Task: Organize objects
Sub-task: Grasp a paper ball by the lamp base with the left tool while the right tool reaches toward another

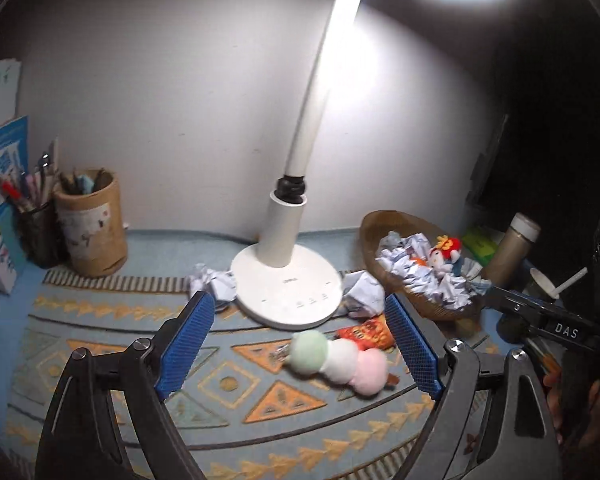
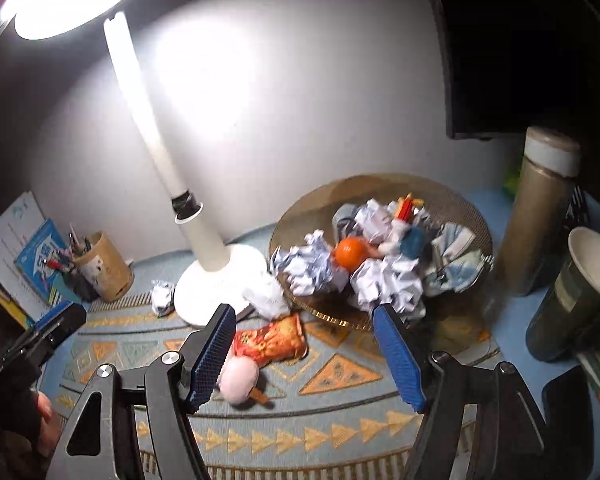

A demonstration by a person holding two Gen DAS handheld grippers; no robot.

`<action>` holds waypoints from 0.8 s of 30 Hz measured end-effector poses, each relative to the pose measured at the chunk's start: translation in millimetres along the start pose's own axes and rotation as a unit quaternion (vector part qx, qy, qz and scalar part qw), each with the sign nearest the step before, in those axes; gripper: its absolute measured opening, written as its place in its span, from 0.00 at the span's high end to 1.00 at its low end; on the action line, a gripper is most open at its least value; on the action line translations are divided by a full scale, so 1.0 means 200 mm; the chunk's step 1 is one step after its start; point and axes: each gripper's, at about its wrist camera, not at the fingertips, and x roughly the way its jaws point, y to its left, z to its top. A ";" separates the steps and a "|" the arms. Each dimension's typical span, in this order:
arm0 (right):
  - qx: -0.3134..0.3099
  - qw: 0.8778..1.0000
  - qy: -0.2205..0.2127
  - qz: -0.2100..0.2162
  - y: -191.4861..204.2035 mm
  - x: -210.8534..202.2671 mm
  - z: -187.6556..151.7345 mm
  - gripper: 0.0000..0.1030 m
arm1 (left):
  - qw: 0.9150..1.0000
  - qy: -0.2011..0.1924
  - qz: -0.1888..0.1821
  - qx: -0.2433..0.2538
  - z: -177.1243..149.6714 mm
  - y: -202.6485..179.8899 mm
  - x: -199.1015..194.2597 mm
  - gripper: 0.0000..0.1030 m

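Left gripper (image 1: 300, 340) hovers low with its jaws spread wide and nothing between them, straddling the three-ball plush skewer (image 1: 334, 360) lying mid-mat (image 1: 100, 360); it looks soft, light and squashy, best pinched across the middle white ball; right gripper (image 2: 304, 350) likewise gapes unladen, aimed toward the snack packet (image 2: 270, 342) and the wicker basket (image 2: 472, 216) near the mat's far edge.

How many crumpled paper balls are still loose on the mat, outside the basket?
2. One paper ball lies left of the lamp base; the other paper ball lies between the base and the basket. More may hide behind the base.
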 end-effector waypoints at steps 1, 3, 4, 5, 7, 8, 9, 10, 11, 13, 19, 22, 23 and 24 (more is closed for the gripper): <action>-0.005 1.000 0.011 0.001 0.02 0.05 -0.07 0.32 | 1.000 0.010 0.016 -0.012 -0.07 0.08 0.01 0.16; -0.017 0.999 0.029 0.004 0.05 0.15 -0.21 0.32 | 0.997 0.039 0.045 -0.040 -0.19 0.22 0.06 0.16; -0.022 0.999 0.034 0.004 0.07 0.20 -0.25 0.32 | 0.996 0.049 0.055 -0.052 -0.25 0.27 0.09 0.16; -0.027 0.999 0.042 0.005 0.07 0.24 -0.28 0.32 | 0.995 0.056 0.056 -0.063 -0.30 0.31 0.12 0.16; -0.036 0.998 0.048 0.009 0.08 0.29 -0.32 0.32 | 0.994 0.060 0.047 -0.078 -0.36 0.36 0.14 0.17; -0.039 0.998 0.047 0.013 0.08 0.29 -0.33 0.32 | 0.994 0.059 0.042 -0.081 -0.37 0.36 0.15 0.17; -0.039 0.998 0.048 0.017 0.08 0.29 -0.34 0.32 | 0.994 0.061 0.042 -0.080 -0.38 0.35 0.17 0.17; -0.036 0.998 0.050 0.021 0.07 0.29 -0.35 0.32 | 0.994 0.067 0.047 -0.074 -0.39 0.33 0.19 0.17; -0.032 0.998 0.052 0.023 0.07 0.30 -0.35 0.31 | 0.994 0.073 0.054 -0.065 -0.39 0.32 0.21 0.17; -0.032 0.998 0.053 0.021 0.07 0.30 -0.34 0.31 | 0.994 0.081 0.056 -0.054 -0.39 0.30 0.22 0.17; -0.047 0.998 0.046 0.009 0.10 0.30 -0.34 0.31 | 0.993 0.079 0.042 -0.082 -0.40 0.35 0.21 0.16; -0.030 0.998 0.050 0.012 0.07 0.32 -0.32 0.31 | 0.993 0.080 0.040 -0.079 -0.40 0.34 0.21 0.16; -0.021 0.998 0.052 0.015 0.06 0.32 -0.31 0.31 | 0.993 0.082 0.041 -0.076 -0.40 0.34 0.21 0.16; -0.014 0.998 0.053 0.015 0.04 0.33 -0.31 0.31 | 0.993 0.083 0.042 -0.072 -0.40 0.33 0.21 0.16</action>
